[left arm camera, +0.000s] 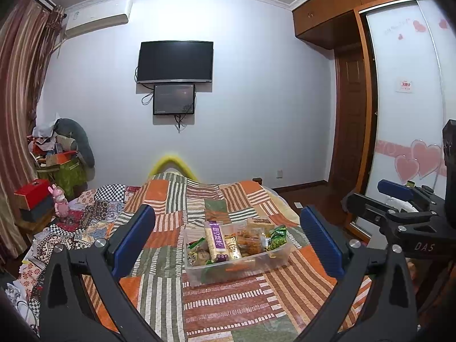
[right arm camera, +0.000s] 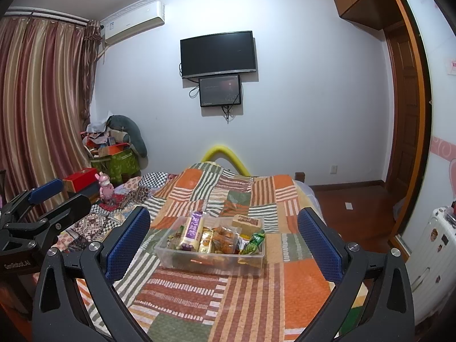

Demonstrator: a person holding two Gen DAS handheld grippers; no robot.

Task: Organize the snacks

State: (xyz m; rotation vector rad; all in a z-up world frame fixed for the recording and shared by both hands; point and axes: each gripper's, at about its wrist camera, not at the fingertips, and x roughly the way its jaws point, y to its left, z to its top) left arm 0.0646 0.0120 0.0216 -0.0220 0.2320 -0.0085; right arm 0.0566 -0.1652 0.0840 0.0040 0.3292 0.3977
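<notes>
Currently, snacks: being kept in the clear bin (left arm camera: 236, 259), lower centre of frame, on the quilt (left arm camera: 228, 307).
Left gripper (left arm camera: 228, 245): being held wide open, empty.
Right gripper (right arm camera: 225, 245): likewise.
Handling: light, crinkly, slippery packets; the purple pack (right arm camera: 193, 229) is best pinched mid-body.

The letters "DAS" are printed in white on the black body of the right gripper (left arm camera: 399, 196), at the right edge of the left wrist view. "GenRobot.AI" is read on the left gripper (right arm camera: 54, 195), at the lower left of the right wrist view. The print on the purple snack packet (left arm camera: 215, 240) cannot be read.
</notes>
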